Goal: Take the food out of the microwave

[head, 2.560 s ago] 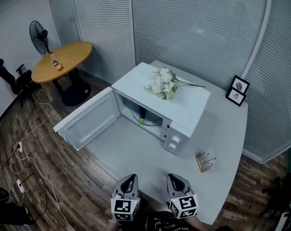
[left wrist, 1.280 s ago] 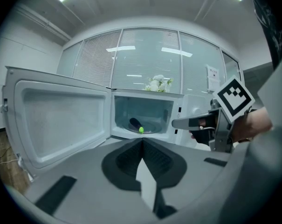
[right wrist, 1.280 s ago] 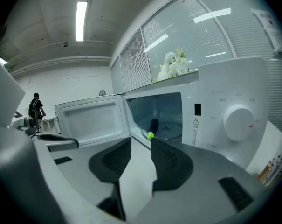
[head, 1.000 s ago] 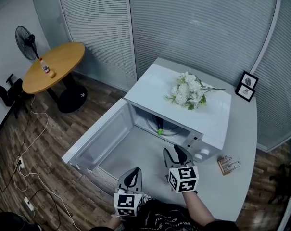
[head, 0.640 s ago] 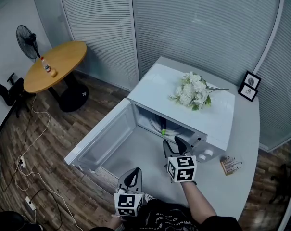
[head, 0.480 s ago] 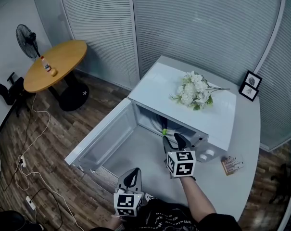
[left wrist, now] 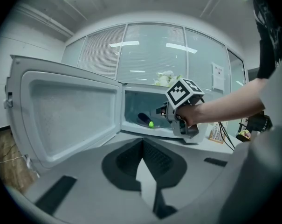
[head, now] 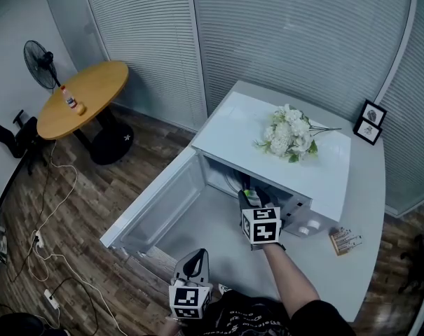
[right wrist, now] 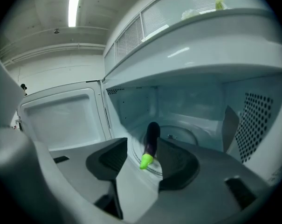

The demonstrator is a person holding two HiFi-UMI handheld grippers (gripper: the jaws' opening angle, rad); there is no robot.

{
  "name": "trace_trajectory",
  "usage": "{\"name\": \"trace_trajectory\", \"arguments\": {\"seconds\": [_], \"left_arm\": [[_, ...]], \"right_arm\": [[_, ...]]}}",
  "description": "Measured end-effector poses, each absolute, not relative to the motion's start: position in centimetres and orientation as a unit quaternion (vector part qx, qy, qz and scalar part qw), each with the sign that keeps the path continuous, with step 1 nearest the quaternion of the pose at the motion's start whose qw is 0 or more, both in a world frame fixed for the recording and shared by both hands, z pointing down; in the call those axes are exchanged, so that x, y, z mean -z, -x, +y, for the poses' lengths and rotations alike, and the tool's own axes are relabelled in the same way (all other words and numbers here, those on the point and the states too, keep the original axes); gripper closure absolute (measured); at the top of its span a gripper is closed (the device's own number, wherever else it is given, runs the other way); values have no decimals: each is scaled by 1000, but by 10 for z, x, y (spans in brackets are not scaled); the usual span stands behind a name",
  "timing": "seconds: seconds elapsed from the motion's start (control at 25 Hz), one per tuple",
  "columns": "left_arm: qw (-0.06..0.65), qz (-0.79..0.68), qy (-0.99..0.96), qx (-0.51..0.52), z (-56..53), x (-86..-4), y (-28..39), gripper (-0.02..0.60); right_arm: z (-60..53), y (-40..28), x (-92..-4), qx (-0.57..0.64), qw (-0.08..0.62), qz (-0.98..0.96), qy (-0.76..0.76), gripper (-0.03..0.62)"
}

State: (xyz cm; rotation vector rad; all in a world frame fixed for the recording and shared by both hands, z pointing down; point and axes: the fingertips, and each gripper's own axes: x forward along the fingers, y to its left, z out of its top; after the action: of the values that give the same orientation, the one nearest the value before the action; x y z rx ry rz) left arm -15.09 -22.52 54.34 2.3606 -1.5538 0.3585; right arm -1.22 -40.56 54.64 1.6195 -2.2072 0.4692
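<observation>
The white microwave oven (head: 243, 124) stands on the pale grey worktop (head: 362, 212) with its door (head: 159, 201) swung fully open to the left, so the opening step looks done. The food, a dark purple aubergine with a bright green stem end (right wrist: 150, 138), lies inside on the round glass turntable (right wrist: 180, 135), its green end pointing toward the near edge of the cavity. The right claw (right wrist: 140, 149) is at the mouth of the oven, aimed straight in. Its jaws have just been opening and stand wide apart. The aubergine's green end shows in the gap between them, but the pads do not press on it and nothing is held. The left claw (left wrist: 142, 144) hangs low at the near edge of the worktop, well apart from the oven, its jaws closed tip to tip with nothing between them. By my reading the task is at the reach, with the grasp not yet made. What remains is to close on the aubergine, draw it out past the door frame and set it down outside.
</observation>
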Motion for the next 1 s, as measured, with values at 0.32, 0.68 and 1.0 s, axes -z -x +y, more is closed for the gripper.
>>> {"name": "trace_trajectory", "arguments": {"seconds": [0.32, 0.68, 1.0], "left_arm": [[159, -550, -808, -141, -221, -555, 168, 574], [166, -574, -787, -151, -219, -561, 193, 574], [177, -574, -784, -159, -210, -570, 193, 574]], "right_arm": [[-429, 16, -571, -165, 219, -773, -572, 408], [-452, 14, -586, -179, 236, -763, -574, 408], [-459, 10, -599, -198, 245, -752, -579, 408]]}}
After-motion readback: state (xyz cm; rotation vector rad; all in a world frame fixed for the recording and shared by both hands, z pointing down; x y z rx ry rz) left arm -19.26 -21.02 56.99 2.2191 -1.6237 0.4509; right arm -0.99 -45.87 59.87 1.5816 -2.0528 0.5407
